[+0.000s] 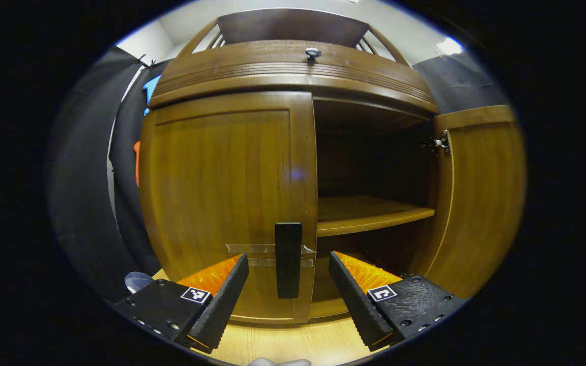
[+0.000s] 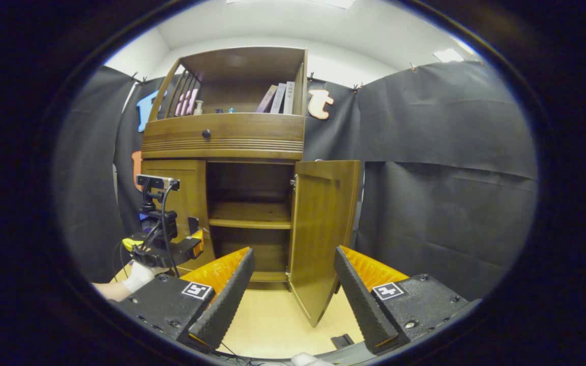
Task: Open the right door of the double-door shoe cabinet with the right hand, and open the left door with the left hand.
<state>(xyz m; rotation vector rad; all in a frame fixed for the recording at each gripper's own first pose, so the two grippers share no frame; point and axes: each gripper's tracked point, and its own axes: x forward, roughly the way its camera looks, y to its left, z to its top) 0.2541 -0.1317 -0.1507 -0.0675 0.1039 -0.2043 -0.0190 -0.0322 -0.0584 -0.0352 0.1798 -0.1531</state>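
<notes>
From where I stand, half the job looks done. The shoe cabinet (image 2: 227, 203) sits on the pale floor against the booth wall, and its right door (image 2: 323, 229) hangs swung out wide, showing one inner shelf (image 2: 250, 216) across the dark inside. The left door (image 1: 229, 203) is flush and closed, so that half remains.

The left tongs (image 1: 288, 277) are spread wide, one finger on either side of the dark upright handle (image 1: 288, 259) at the door's inner edge, not yet pressing on it (a strip of tape lies across the door there). I judge the next move is to close on that handle and pull. The right tongs (image 2: 293, 274) are spread wide too, holding nothing, back from the cabinet and facing the open door.

The count: two doors, one open and one closed; one handle seen on the left door; one round knob (image 1: 313, 52) on the drawer band above; two tongs; three books (image 2: 277, 99) leaning on the top shelf.
</notes>
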